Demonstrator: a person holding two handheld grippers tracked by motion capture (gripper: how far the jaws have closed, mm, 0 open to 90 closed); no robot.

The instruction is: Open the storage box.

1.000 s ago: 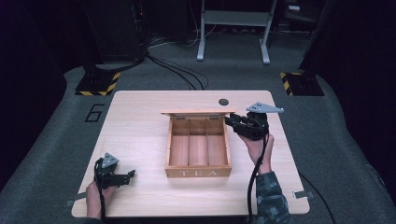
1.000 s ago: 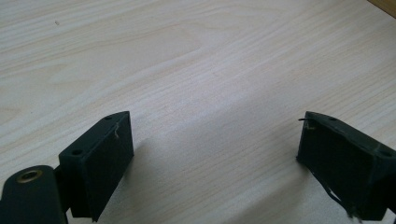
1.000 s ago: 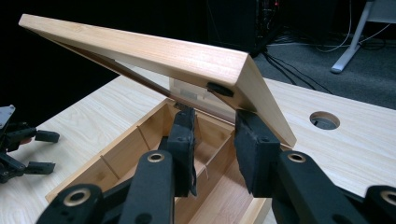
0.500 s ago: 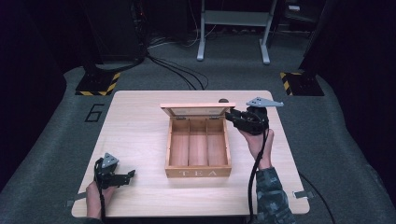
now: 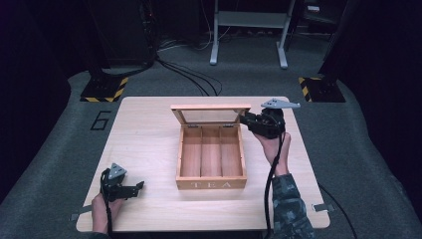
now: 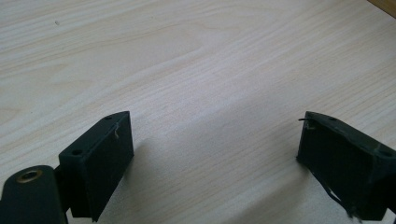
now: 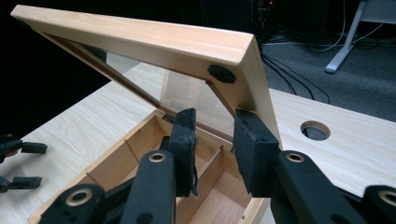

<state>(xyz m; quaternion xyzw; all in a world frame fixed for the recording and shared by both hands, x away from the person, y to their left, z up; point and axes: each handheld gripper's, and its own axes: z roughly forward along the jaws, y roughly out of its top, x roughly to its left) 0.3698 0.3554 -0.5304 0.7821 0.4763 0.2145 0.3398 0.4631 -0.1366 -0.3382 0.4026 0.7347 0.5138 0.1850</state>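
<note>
A wooden tea box (image 5: pixel 211 183) marked TEA stands mid-table, with three bare compartments. Its glass-paned lid (image 5: pixel 211 115) is propped up at a slant on the far hinge. My right gripper (image 5: pixel 247 121) is at the lid's right corner. In the right gripper view its jaws (image 7: pixel 215 140) close around the lid's side rail (image 7: pixel 254 79) just below a black bumper. My left gripper (image 5: pixel 135 187) rests on the table near the front left, open. Between its fingers (image 6: pixel 215 154) there is only bare wood.
The light wooden table (image 5: pixel 144 134) has a round cable hole (image 7: pixel 314 130) behind the box on its right side. Past the far edge, cables (image 5: pixel 189 74), floor stands with hazard tape (image 5: pixel 104 89) and a metal frame (image 5: pixel 249 30) sit on grey carpet.
The right gripper has lifted the lid from nearly flat to a steep slant, moving up and toward the far side. The left gripper has stayed where it was.
</note>
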